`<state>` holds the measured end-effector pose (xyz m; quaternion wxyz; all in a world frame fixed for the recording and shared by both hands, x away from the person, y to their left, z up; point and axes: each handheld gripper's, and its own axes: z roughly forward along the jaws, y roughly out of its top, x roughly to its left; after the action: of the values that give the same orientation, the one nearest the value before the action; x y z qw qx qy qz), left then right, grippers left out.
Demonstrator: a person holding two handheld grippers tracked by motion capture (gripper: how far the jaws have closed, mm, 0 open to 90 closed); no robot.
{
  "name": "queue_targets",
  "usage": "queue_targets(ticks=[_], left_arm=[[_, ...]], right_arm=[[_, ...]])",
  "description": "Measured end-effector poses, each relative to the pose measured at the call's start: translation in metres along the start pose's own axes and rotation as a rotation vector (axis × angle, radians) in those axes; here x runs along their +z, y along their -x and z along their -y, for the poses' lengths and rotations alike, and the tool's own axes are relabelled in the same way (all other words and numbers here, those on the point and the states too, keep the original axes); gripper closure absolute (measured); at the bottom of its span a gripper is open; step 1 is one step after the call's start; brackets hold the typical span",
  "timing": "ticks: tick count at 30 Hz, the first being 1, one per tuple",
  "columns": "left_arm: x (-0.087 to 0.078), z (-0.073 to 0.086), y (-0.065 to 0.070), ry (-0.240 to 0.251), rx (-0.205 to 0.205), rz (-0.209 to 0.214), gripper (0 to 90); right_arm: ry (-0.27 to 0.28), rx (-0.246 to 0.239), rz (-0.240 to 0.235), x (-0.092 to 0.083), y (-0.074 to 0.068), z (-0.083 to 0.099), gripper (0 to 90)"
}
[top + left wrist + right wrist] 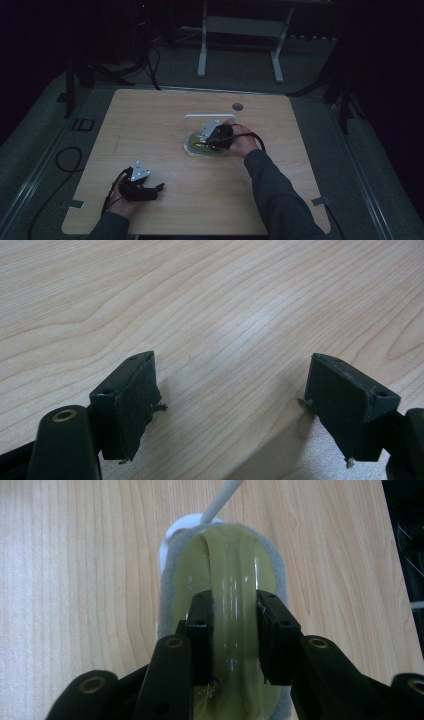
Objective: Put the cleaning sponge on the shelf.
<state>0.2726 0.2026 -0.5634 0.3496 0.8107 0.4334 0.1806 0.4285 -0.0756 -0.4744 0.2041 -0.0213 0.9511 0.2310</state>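
Brush of yellow-green plastic lies at the middle of the wooden table, against a white frame; the right gripper pinches its arched handle. Nearer the table's front-left corner, the left gripper rests spread, holding nothing.

Yellow-green brush (translucent handle), mid-table

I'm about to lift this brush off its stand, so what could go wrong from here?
1. The right claw pinches the brush's glossy yellow-green handle; that smooth arch could slip between the pads.
2. The white stand rises right beside the brush, so a tilted lift could snag it or drag it across the table.
3. The left claw sits open and far off, so nothing steadies the stand.
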Motion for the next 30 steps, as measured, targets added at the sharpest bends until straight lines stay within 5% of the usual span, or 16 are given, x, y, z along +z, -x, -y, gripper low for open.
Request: queue_targets(ticks=[20, 30], left_arm=[[0.000, 0.000, 0.000, 0.000, 0.001, 0.000, 21.4], [0.000, 0.000, 0.000, -0.001, 0.002, 0.001, 21.4]], right_arm=[[-0.015, 0.022, 0.074, -0.002, 0.001, 0.004, 63.4], [-0.040, 0.017, 0.050, -0.001, -0.004, 0.011, 58.2]])
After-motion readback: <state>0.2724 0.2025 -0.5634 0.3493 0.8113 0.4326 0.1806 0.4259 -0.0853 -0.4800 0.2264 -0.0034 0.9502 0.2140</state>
